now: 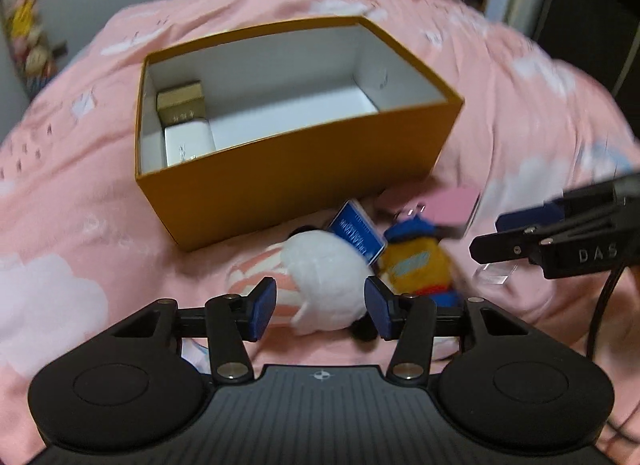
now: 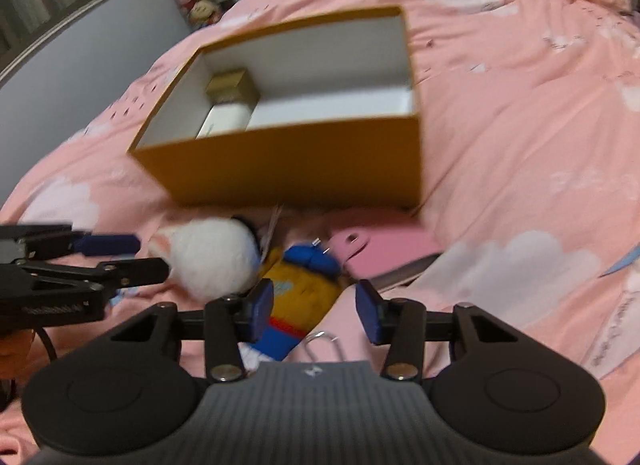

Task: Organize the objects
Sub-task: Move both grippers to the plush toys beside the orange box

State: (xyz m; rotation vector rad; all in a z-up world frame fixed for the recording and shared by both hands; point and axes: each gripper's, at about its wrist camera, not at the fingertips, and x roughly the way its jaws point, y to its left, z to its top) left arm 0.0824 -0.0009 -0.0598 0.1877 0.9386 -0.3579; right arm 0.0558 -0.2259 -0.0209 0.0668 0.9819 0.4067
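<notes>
Two hand-held grippers hover with jaws parted over a heap of small toys in front of an open box on a pink bed.

The left gripper [image 1: 320,305] stands about half open around a white plush toy [image 1: 328,277], its blue pads [image 1: 264,305] beside the fluff, though blur hides whether they touch it. The right gripper [image 2: 316,311] is likewise parted, with a yellow and blue plush doll [image 2: 300,289] lying between its fingers, not pressed. Just beyond the toys lie a blue card [image 1: 358,235] and a pink flat case [image 2: 384,253], close to the front wall of the mustard-coloured box [image 1: 296,181]. Inside the box, at its left end, sit a small gold box [image 1: 180,103] and a white box [image 1: 188,143]. All rests on the pink cloud-print quilt [image 1: 520,113].
</notes>
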